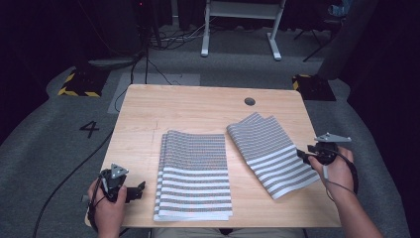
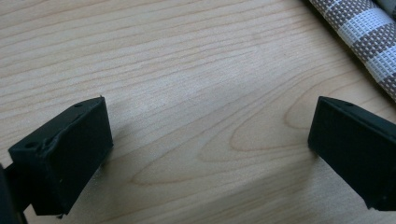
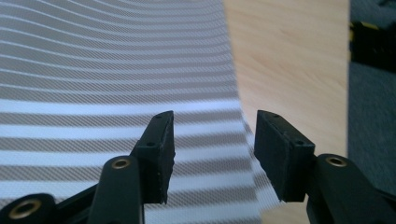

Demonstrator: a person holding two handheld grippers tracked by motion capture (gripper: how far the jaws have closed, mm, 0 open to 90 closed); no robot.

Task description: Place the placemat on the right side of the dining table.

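High view: I hold the left gripper (image 1: 130, 191) at the near left corner of the wooden counter (image 1: 198, 106), just left of the stack of striped mats (image 1: 194, 173) that lies square to the near edge. The right gripper (image 1: 303, 154) sits at the right edge of the counter, its tips at the right-hand border of the single striped mat (image 1: 272, 151), which lies at an angle to the right of the stack, its corner close to the stack's far right corner.

Left gripper view: my left gripper (image 2: 210, 144) has its fingers (image 2: 70, 158) spread wide over bare wood, nothing between them; an edge of the stack of striped mats (image 2: 369, 39) crosses the top right corner.

Right gripper view: my right gripper (image 3: 212, 154) has its fingers (image 3: 159, 149) partly spread, with a gap between them. They hang above the edge of the single striped mat (image 3: 116, 84), one finger over the fabric and the other over its border; neither pad presses on it. Bare counter (image 3: 289, 60) lies beyond the mat's edge.
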